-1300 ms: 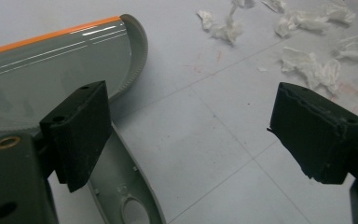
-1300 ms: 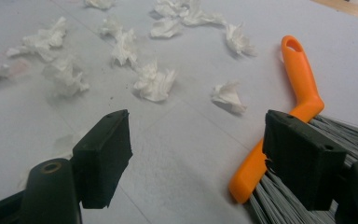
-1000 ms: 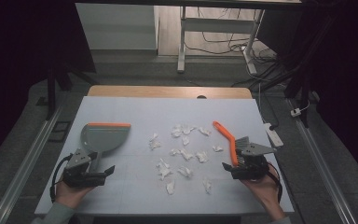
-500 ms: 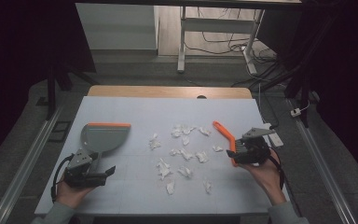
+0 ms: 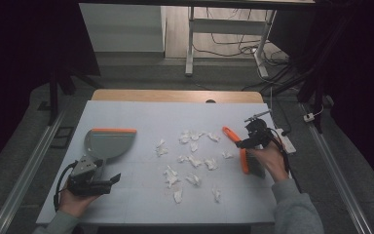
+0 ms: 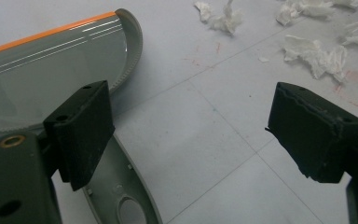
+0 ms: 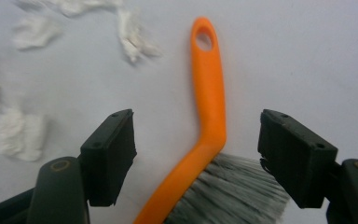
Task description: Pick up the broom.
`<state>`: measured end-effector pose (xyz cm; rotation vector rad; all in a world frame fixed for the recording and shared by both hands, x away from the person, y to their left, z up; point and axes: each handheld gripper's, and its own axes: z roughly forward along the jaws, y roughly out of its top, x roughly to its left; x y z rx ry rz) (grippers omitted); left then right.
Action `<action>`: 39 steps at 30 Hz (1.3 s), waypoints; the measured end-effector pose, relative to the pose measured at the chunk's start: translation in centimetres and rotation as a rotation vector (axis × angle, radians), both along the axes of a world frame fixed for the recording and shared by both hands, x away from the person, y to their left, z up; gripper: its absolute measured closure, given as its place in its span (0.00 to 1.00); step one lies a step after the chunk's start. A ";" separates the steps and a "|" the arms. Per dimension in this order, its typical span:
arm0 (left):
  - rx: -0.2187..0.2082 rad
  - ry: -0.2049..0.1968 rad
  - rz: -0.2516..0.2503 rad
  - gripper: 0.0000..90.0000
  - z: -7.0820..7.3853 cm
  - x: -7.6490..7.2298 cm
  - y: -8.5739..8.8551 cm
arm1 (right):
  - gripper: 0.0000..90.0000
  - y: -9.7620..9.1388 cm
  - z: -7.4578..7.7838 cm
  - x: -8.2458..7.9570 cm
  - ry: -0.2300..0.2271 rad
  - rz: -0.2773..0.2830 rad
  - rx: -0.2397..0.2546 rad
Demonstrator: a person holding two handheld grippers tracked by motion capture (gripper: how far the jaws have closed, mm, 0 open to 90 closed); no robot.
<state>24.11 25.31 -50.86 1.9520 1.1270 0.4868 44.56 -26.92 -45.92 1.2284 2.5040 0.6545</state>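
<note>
Now right hand-held gripper (image 7: 198, 154) gapes wide astride brush (image 7: 208, 112).

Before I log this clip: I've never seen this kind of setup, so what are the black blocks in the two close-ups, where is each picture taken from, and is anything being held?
No robot here: a person at a table holds a hand-operated two-jaw gripper in each hand. The high view looks down from above the person's side; the left gripper shows at its left, the right gripper at its right. The two close-ups come from cameras riding on those grippers, and the black blocks are each gripper's own jaws.

On the pale grey table top lie a grey plastic dustpan with an orange lip, many crumpled white paper scraps and an orange-handled hand brush with grey bristles.

Nothing is held. Both grippers are open: the left one hovers beside the dustpan's handle, and the right one has its jaws either side of the brush handle without closing on it.
</note>
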 end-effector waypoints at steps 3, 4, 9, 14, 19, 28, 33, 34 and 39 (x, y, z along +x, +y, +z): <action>0.000 0.000 -0.002 0.17 0.0 0.0 0.0 | 0.34 0.1 -0.7 1.3 0.050 -0.020 -0.037; 0.000 0.000 -0.003 0.17 0.0 0.0 0.0 | 0.34 0.1 -0.9 1.6 0.064 -0.027 -0.048; 0.007 0.004 -0.011 0.17 -0.2 0.1 -0.1 | 0.39 0.2 -1.9 2.5 0.121 -0.050 -0.089; 0.008 0.000 -0.012 0.17 -0.1 0.1 -0.2 | 0.48 0.5 -2.5 2.9 0.152 -0.064 -0.110; 0.011 0.000 -0.013 0.17 -0.1 0.1 -0.2 | 0.61 1.0 -3.0 3.0 0.171 -0.063 -0.140; 0.012 -0.006 -0.012 0.17 -0.1 0.0 -0.2 | 0.77 1.4 -2.9 3.3 0.210 -0.108 -0.135; 0.008 -0.011 -0.008 0.17 0.0 -0.1 -0.1 | 0.77 0.9 -2.5 3.0 0.192 -0.113 -0.104; 0.008 -0.013 -0.007 0.17 0.0 -0.1 -0.1 | 0.77 0.7 -2.1 2.9 0.177 -0.115 -0.093; 0.042 -0.047 0.001 0.18 0.4 -0.4 -0.5 | 0.78 -0.6 0.5 1.7 0.112 -0.115 0.018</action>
